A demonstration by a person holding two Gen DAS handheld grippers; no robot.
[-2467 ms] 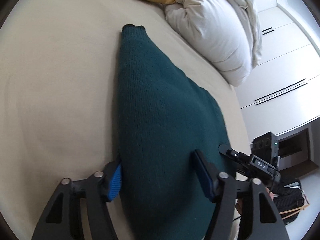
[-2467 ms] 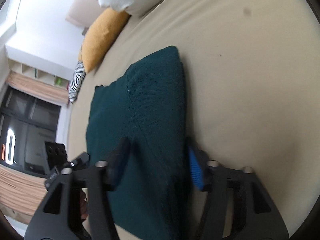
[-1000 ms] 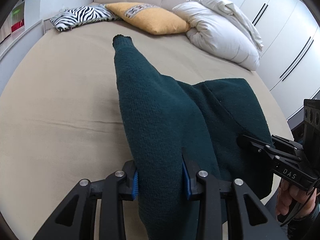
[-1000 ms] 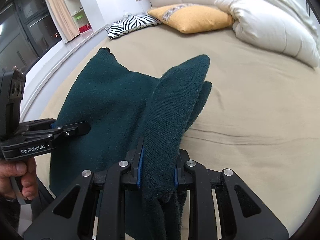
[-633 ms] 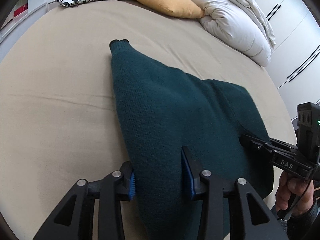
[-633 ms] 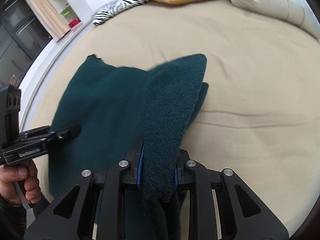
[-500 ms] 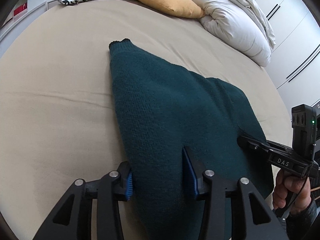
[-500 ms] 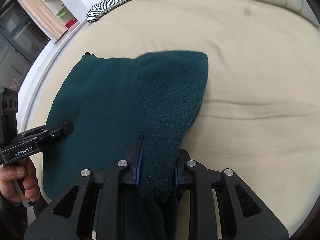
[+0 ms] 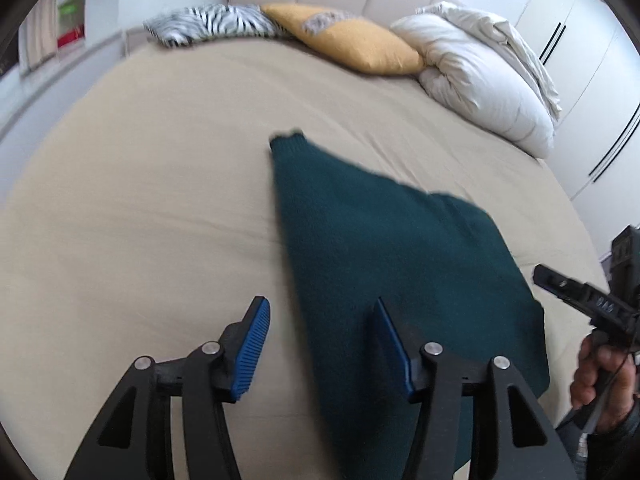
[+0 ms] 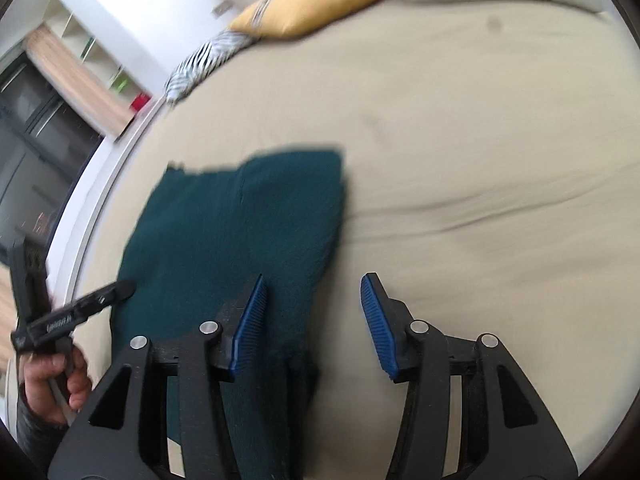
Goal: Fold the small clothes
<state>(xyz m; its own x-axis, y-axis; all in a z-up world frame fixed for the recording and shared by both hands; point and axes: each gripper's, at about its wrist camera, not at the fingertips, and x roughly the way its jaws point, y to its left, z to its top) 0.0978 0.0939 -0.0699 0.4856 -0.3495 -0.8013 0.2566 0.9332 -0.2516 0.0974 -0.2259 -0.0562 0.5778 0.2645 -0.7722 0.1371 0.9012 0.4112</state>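
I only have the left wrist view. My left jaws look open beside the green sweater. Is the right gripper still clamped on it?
Observer: No. The right gripper is open, and the green sweater lies flat on the bed, its right edge between the blue pads.
Operator: Anything on the far right side of the sweater that I can't see?
Observer: Only bare sheet, with a shallow crease running across it.
Operator: And what is left of the bed?
Observer: Shelves and a dark glass door.
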